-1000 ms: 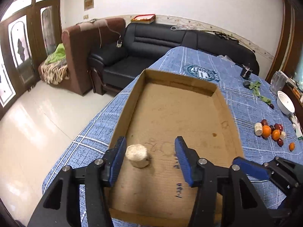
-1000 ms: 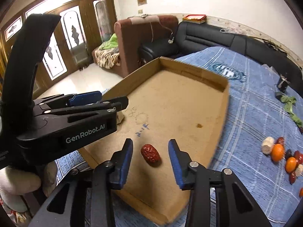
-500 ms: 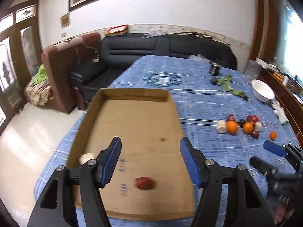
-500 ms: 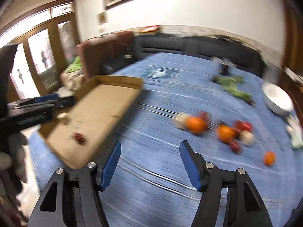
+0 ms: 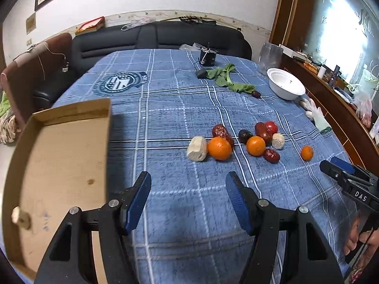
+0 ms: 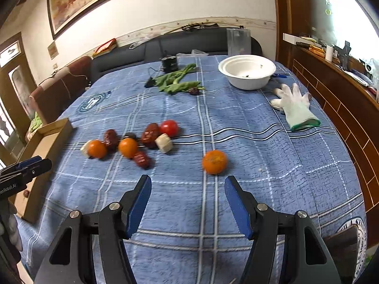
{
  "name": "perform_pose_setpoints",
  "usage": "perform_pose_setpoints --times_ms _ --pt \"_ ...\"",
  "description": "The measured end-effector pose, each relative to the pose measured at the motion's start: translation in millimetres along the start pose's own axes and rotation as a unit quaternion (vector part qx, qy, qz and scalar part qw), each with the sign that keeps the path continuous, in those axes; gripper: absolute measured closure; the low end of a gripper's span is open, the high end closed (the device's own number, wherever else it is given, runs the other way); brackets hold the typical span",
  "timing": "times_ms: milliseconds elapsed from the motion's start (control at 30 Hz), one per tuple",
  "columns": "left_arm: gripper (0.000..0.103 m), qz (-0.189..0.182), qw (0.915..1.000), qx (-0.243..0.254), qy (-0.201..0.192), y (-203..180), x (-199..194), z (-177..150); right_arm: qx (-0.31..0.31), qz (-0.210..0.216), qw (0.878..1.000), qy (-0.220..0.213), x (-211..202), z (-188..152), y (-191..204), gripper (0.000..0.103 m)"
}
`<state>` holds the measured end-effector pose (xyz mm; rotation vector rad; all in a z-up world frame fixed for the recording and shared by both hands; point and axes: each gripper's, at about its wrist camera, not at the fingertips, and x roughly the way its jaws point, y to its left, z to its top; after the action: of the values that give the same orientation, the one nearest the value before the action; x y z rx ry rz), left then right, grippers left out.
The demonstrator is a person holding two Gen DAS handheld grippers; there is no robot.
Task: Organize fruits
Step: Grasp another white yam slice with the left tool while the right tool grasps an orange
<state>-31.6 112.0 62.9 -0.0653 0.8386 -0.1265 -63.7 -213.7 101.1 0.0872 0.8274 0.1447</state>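
Lying just beyond right claw (image 6: 188, 203), lone orange (image 6: 214, 161), claw spread, empty

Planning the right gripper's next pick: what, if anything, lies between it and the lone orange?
Nothing visible. The right gripper is open and empty, and only bare blue cloth lies between it and the lone orange, which sits apart from the fruit cluster to the left.
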Motion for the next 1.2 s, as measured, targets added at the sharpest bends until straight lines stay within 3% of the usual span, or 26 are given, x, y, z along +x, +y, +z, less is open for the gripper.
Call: perform_pose_setpoints --times_ms 267,500,733,867,1000,1200 --pt "0.039 0.004 0.9993 -0.024 0.028 9 46 14 0.007 -0.015 1.0 0.008 33 12 -10 0.034" --pt "0.039 0.004 0.9993 -0.007 0.037 0 74 21 0.001 -0.028 0.999 0.02 53 15 -9 0.034" --pt "0.039 0.005 0.9994 -0.021 0.027 5 85 30 0.005 -0.036 0.999 0.029 66 15 -14 0.035" --pt "0.039 -0.007 0.9992 -0.029 0.026 11 86 28 0.009 -0.035 0.999 0.037 72 12 -16 0.045" --pt "0.067 -0.041 0.9987 -0.02 0.024 8 82 27 0.016 -0.034 0.999 0.032 70 11 -20 0.055" --pt "0.071 -0.033 0.9992 0.001 0.022 -1 80 21 0.025 -0.024 0.999 0.031 69 11 -23 0.059"
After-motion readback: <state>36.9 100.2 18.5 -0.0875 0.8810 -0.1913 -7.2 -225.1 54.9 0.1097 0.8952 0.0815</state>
